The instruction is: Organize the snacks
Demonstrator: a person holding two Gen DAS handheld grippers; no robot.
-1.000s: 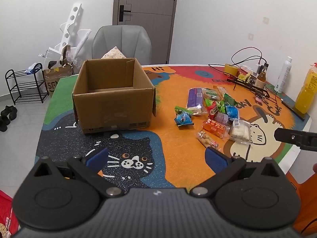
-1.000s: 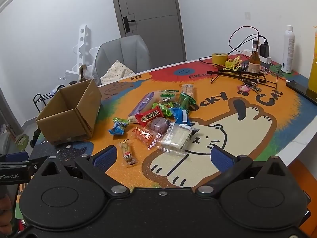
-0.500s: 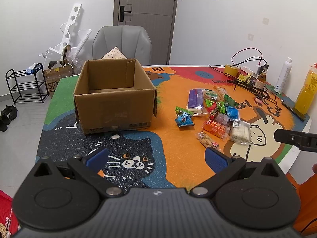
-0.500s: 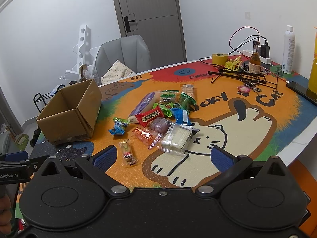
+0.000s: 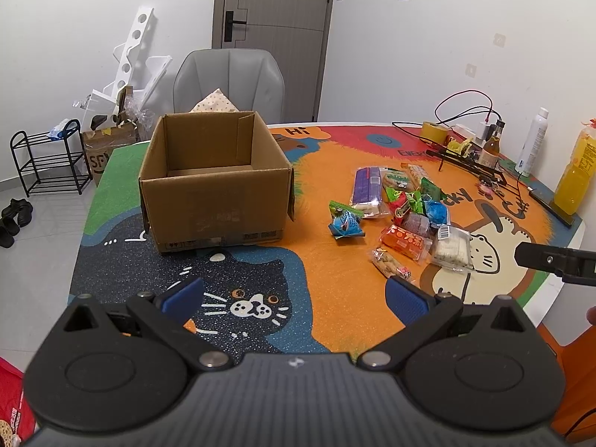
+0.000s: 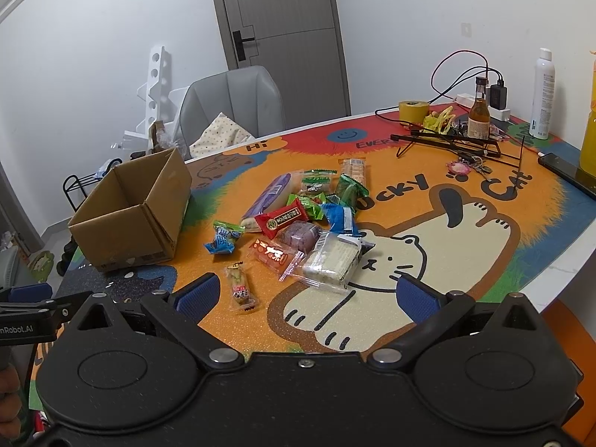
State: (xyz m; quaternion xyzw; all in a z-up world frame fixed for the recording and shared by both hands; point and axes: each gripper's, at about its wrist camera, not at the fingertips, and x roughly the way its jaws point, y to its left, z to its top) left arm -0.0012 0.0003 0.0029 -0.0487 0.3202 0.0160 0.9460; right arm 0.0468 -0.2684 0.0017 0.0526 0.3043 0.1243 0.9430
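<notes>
We hold both tools above the near edge of the table (image 5: 551, 290), nothing picked yet; sorting looks unstarted. Left gripper (image 5: 294, 294) spread wide, empty. Right gripper (image 6: 305, 294) likewise spread, empty. Snacks (image 6: 305, 219) lie in a loose heap on the orange mat, just right of the cardboard box (image 5: 214, 186), which stands open and appears empty. Nearest the right gripper: a small nut packet (image 6: 240, 287) and a clear-wrapped cake (image 6: 329, 260). Next move, we judge: lower the right gripper over one packet, close on it, carry it to the box.
</notes>
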